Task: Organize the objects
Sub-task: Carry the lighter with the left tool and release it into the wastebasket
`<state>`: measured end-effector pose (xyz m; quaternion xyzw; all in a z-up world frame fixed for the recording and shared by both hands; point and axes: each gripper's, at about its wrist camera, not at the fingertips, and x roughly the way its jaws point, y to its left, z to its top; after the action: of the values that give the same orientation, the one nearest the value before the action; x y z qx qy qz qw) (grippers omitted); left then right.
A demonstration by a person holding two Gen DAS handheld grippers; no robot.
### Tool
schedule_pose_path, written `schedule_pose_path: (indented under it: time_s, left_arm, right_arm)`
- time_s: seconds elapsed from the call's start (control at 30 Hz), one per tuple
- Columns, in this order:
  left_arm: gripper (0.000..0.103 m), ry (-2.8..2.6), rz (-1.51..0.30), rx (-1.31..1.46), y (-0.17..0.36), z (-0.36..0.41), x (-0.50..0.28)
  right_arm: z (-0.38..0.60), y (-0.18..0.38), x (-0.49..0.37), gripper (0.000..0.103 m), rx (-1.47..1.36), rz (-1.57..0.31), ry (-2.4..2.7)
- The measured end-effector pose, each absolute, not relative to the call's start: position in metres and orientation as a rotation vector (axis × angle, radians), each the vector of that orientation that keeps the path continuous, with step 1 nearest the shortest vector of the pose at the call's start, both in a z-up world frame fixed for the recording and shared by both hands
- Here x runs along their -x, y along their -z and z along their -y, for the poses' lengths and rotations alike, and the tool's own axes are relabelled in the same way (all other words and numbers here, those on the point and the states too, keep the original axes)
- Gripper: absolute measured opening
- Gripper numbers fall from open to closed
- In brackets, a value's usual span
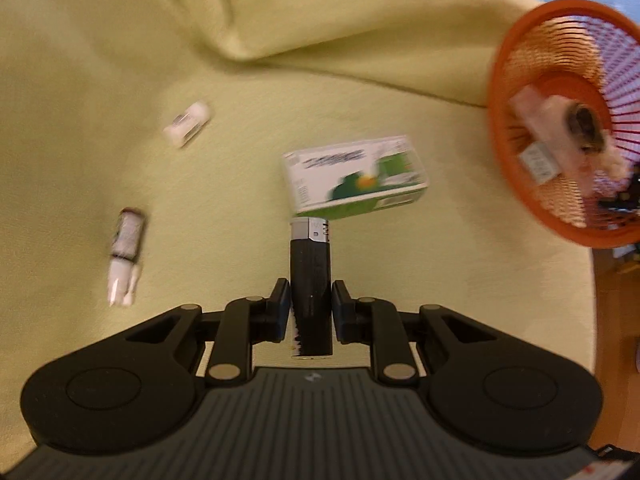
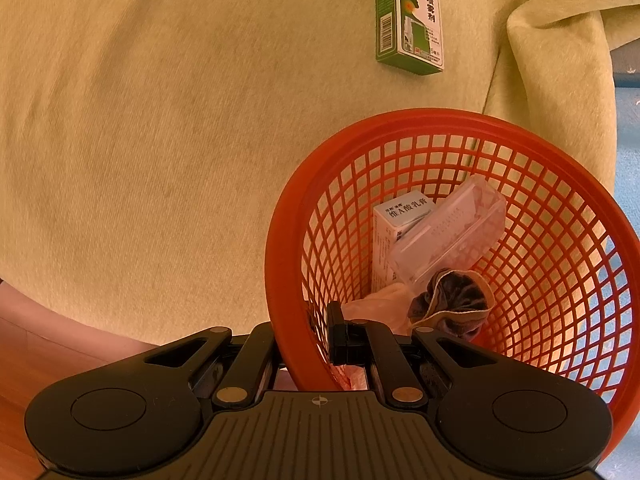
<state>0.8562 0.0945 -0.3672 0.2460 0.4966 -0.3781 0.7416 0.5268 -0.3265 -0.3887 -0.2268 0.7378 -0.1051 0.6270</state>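
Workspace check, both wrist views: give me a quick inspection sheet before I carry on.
Surface: yellow-green fabric cloth, with a large fold at its far side.
Job's things: round orange plastic mesh basket, tilted, holding a white carton, a clear plastic case and a dark fabric scrunchie; green-and-white medicine box and two small white bottles lying on the cloth.
Clutter: nothing seen.
Grippers: left claw shut on a black lighter with a silver top; right claw clamps the basket's rim.
Cables: nothing seen.
Surroundings: wooden floor; blue surface beyond the cloth.
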Motion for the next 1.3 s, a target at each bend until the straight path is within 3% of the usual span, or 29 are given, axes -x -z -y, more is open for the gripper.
schedule_pose_path:
  time_s: [0.67,0.77,1.3]
  left_arm:
    - [0.017,1.356,-0.997,-0.455,0.322,0.035,-0.805]
    - [0.030,1.442,-1.009,-0.399,0.321,0.050,-0.801]
    - [0.030,1.268,-1.034,-0.440,0.325,0.003,-0.818]
  right_arm:
    - [0.327,0.389,-0.524,0.002,0.519,-1.686,0.245]
    - [0.329,0.390,-0.524,0.002,0.516,-1.681,0.249]
    - [0.330,0.391,-0.523,0.002,0.510,-1.673,0.250]
